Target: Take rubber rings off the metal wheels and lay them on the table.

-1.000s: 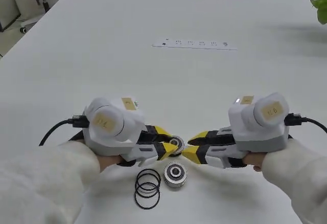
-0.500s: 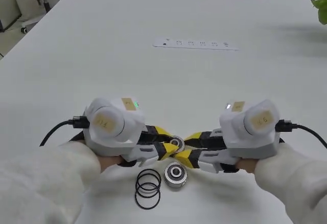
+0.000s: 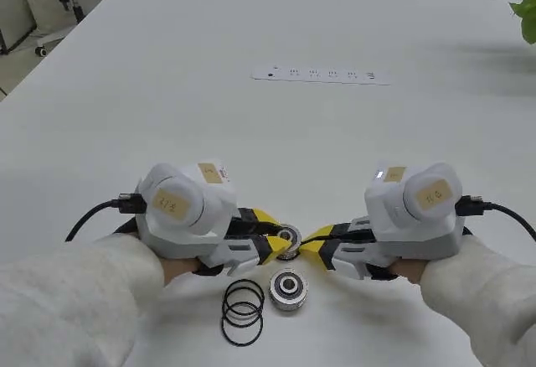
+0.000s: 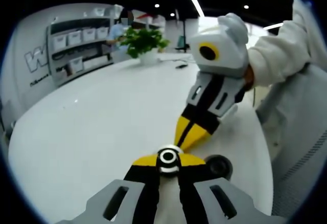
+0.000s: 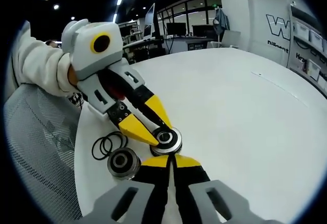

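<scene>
The white worktop (image 3: 251, 124) stands in an office room. The left hand-held gripper (image 4: 168, 160) is clamped on a metal wheel (image 5: 168, 138). The right hand-held gripper (image 5: 171, 158) has its jaws together, with the tips touching that wheel's rim. A second metal wheel (image 3: 288, 288) lies flat on the worktop just beside both grippers. Black rubber rings (image 3: 242, 308) lie overlapping next to it, on the left gripper's side.

I see my white table (image 3: 251, 132) carrying a spare metal wheel (image 3: 288, 288), lying flat just on my side of the left tongs (image 3: 280, 245). Three black rubber rings (image 3: 242, 308) overlap just beside it, under those tongs. A white power strip (image 3: 321, 74) lies well beyond them.
</scene>
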`<state>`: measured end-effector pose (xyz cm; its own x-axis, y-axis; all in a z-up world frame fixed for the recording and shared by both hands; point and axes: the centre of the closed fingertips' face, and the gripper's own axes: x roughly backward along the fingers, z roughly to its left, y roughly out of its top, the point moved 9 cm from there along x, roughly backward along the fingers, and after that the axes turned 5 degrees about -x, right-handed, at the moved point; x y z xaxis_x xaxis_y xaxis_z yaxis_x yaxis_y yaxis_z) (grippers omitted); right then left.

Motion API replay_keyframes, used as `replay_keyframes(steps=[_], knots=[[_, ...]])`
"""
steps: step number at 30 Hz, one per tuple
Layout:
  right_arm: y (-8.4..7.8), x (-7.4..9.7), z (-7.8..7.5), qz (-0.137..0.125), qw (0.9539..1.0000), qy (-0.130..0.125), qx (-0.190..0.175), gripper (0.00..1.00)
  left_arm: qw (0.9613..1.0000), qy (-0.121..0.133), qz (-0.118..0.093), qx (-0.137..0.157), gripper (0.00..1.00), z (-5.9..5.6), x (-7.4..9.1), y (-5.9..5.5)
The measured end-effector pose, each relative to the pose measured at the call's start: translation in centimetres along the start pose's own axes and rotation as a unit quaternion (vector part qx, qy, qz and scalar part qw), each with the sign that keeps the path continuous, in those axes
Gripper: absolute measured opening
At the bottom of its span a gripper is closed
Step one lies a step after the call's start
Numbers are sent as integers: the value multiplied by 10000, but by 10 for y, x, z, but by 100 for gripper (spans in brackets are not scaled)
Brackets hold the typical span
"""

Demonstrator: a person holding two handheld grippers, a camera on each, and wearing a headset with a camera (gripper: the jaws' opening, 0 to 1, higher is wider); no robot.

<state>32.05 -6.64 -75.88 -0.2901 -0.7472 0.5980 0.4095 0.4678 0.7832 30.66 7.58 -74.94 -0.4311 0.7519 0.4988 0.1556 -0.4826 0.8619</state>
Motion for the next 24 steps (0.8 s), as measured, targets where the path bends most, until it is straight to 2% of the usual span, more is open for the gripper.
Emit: replay_keyframes(steps=[10,15,18,21,22,24], knots=[[1,5,-5,-84,9989,-66,-466,0,9999,8,37,-105,13,0,1,0],[6,8,-6,-349,9957,-21,-857,0,9999,29,47,-139,13,0,1,0],[6,7,-5,-324,9958,-34,-854,0,9998,38,61,-170,13,0,1,0],[8,7,-3,-376,9941,23,-1015,0,9998,39,62,-194,13,0,1,0],[9,6,-2,-341,9940,-35,-1043,0,9998,36,61,-199,13,0,1,0],[11,6,1,-314,9960,-69,-831,0,9996,28,78,-254,13,1,1,0]])
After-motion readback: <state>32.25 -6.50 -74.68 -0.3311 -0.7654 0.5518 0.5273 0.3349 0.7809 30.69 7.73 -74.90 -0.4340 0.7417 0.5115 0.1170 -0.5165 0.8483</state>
